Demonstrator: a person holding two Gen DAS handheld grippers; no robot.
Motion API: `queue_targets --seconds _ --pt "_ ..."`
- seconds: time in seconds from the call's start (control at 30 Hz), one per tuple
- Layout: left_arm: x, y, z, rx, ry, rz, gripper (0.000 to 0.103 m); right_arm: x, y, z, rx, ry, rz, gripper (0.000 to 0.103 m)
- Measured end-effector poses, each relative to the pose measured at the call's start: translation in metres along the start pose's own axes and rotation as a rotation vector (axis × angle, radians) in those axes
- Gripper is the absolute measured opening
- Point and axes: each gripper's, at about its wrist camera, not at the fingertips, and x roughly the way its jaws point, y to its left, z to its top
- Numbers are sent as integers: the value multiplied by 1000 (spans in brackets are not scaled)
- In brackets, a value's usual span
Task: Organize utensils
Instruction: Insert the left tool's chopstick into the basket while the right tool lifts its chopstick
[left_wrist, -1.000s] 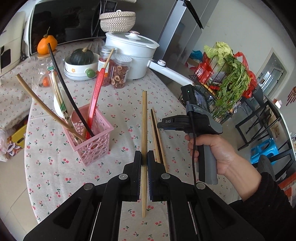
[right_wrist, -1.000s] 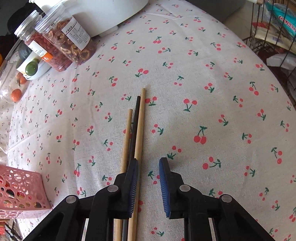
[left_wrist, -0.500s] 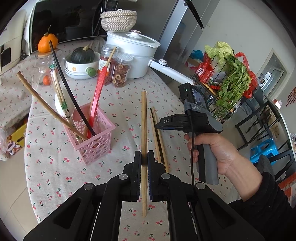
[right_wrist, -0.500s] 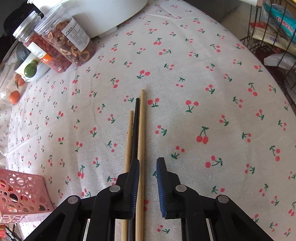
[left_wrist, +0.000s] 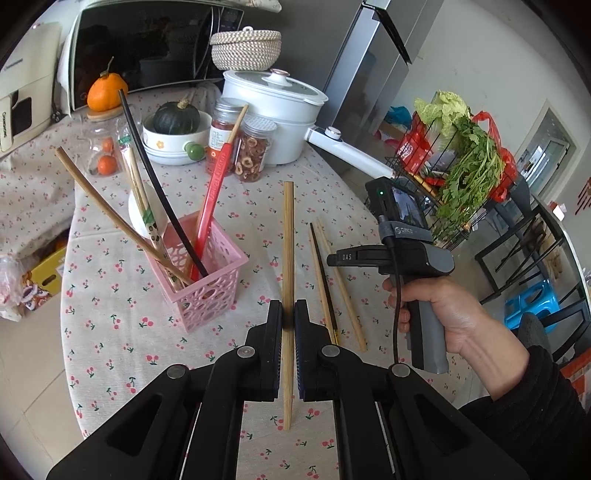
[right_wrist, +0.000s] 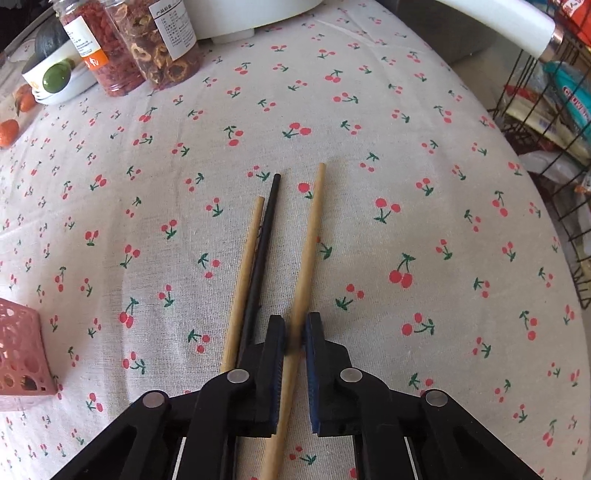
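Left tongs (left_wrist: 288, 313) pinch a chopstick (left_wrist: 288, 258); right tongs (right_wrist: 294, 334) pinch another stick (right_wrist: 308, 243) off the table (right_wrist: 424, 192).

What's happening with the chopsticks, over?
Left gripper shut on a chopstick. Right gripper closing around another. Two more left on the table. Basket unblocked.

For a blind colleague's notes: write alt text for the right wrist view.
The right hand-held gripper closes on a light wooden chopstick angled away over a cherry-print tablecloth. Just left lie a second wooden chopstick and a black chopstick side by side; jars stand at the far edge, a pink basket at left.
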Motion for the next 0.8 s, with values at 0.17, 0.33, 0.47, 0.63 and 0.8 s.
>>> queue_targets --seconds 0.17,0.33,0.47,0.63,0.8 --pt "-25 3 1 10 -66 10 6 -35 -5 -4 -28 -92 77 6" --pt "-56 4 5 13 -158 9 6 -93 -2 -22 -97 -234 145 6" --pt "-81 1 12 18 -254 23 6 -138 -1 -43 -111 -339 214 6" --pt "-104 5 22 6 -390 76 6 -188 6 -62 -117 -471 290 6" --pt "-111 12 33 -5 -506 148 6 -214 19 -71 -148 -563 318 6"
